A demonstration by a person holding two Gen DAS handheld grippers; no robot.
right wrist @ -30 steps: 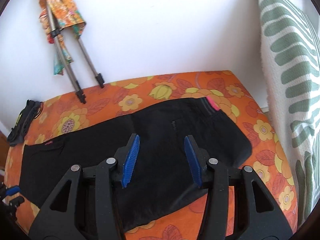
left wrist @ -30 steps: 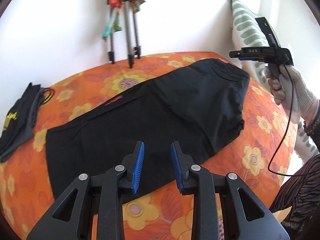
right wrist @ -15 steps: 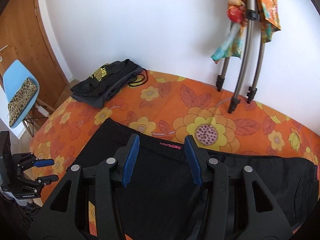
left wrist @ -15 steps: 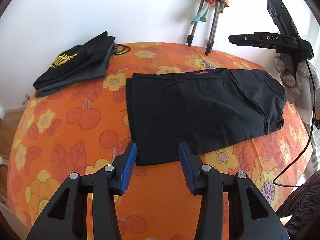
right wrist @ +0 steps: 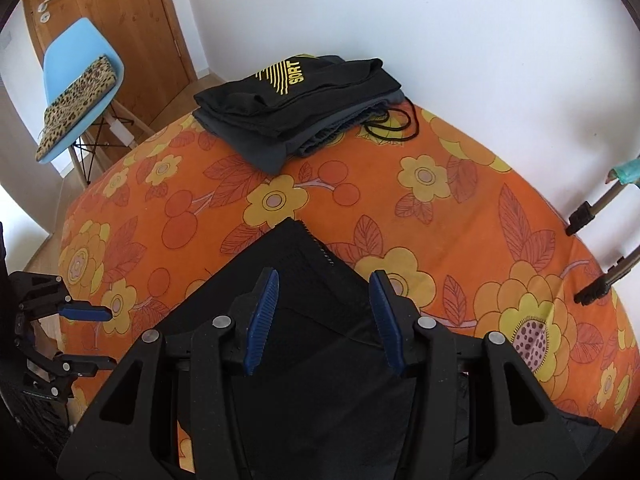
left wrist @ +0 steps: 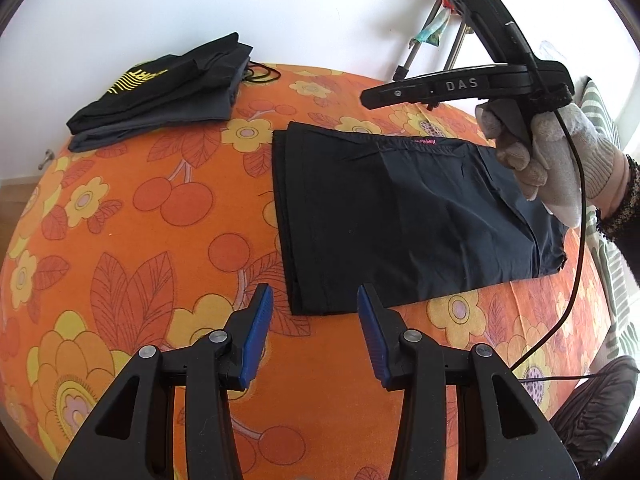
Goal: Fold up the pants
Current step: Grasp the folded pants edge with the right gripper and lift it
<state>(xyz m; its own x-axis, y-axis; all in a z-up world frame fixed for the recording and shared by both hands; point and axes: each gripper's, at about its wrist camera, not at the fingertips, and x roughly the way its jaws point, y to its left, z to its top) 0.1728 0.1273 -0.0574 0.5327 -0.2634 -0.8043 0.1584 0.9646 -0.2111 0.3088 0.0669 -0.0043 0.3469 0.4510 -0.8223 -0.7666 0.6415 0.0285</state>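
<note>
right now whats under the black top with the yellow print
Under the black top with the yellow print lies a folded grey garment; below that, the orange flowered cover. Anything further inside the pile is hidden.

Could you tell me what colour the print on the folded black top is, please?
Yellow, on the folded top; clearest in the right wrist view.

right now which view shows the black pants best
The left wrist view: the folded black pants lie almost whole on the orange cover. The right wrist view shows only one corner, the rest hidden behind the right claw.
</note>
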